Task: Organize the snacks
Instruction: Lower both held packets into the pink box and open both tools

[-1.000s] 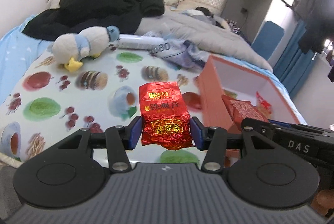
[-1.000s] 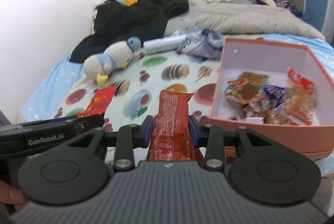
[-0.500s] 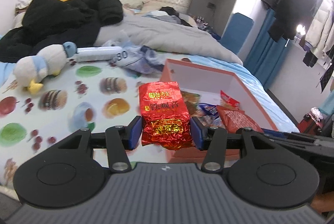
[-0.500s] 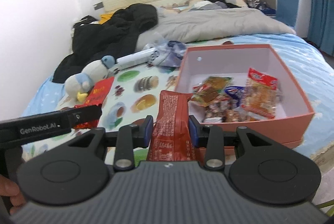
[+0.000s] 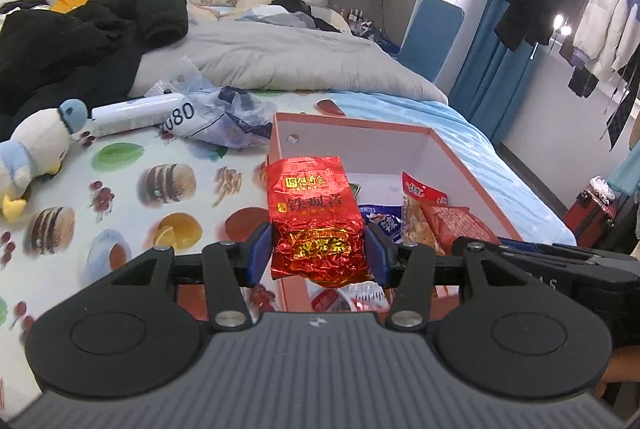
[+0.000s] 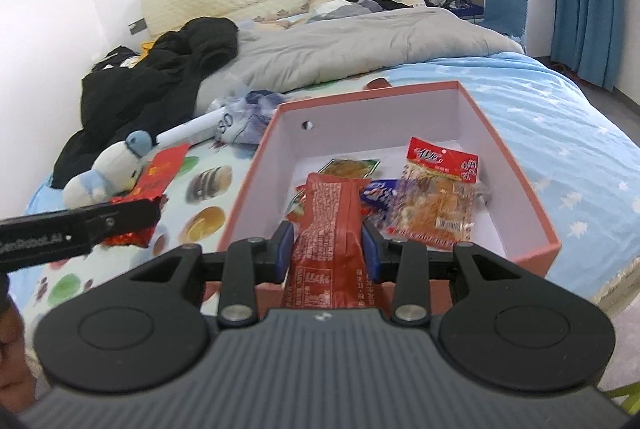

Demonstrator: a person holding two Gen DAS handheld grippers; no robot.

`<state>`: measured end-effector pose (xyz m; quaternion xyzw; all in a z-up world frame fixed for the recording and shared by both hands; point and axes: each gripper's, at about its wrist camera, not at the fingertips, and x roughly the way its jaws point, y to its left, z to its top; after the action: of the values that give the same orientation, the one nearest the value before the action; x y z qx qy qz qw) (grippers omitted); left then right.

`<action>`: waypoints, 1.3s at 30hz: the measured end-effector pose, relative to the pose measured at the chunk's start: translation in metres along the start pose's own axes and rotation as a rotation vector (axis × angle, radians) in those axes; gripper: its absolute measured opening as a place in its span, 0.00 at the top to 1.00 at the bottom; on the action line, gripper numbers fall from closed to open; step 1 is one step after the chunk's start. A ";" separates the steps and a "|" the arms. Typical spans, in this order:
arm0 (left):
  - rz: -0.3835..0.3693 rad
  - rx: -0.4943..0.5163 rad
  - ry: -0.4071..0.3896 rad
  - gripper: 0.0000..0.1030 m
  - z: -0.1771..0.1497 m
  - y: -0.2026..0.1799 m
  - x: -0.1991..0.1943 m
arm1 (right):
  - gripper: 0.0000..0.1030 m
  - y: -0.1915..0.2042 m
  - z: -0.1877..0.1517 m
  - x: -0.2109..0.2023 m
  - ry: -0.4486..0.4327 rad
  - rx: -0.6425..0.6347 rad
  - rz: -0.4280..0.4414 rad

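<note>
My left gripper (image 5: 319, 252) is shut on a shiny red foil tea packet (image 5: 316, 217) with gold lettering, held over the near left corner of the salmon-pink box (image 5: 360, 125). My right gripper (image 6: 327, 249) is shut on a long dark-red snack wrapper (image 6: 334, 225), which hangs over the near wall of the same box (image 6: 516, 173). Inside the box lie several snack bags, among them a clear bag with a red header (image 6: 436, 193) and a blue-and-white pack (image 6: 378, 193). In the right wrist view the left gripper (image 6: 132, 215) and its red packet (image 6: 160, 173) show at the left.
The box sits on a bed with a food-print sheet (image 5: 120, 189). A plush penguin (image 5: 32, 157), a white tube (image 5: 136, 115) and a crumpled plastic bag (image 5: 228, 117) lie beyond it. A black coat (image 5: 80, 41) and a grey duvet (image 5: 280, 57) cover the far half.
Both grippers have swung right with their packets, from over the printed sheet to over the pink box. The box now fills the middle of both views. The grips are unchanged.
</note>
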<state>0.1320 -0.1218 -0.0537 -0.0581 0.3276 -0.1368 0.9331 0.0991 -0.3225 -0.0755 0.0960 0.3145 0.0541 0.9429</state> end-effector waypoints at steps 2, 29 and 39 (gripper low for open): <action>-0.010 -0.002 0.018 0.46 0.008 -0.003 0.016 | 0.62 -0.008 0.006 0.010 0.003 0.004 0.002; -0.122 0.059 0.214 0.33 0.053 -0.057 0.192 | 0.53 -0.093 0.050 0.145 0.180 0.047 -0.067; -0.110 0.079 0.166 0.30 0.053 -0.066 0.133 | 0.37 -0.085 0.050 0.100 0.119 0.038 -0.047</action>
<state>0.2503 -0.2230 -0.0782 -0.0276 0.3946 -0.2051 0.8952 0.2123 -0.3967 -0.1128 0.1029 0.3733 0.0316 0.9214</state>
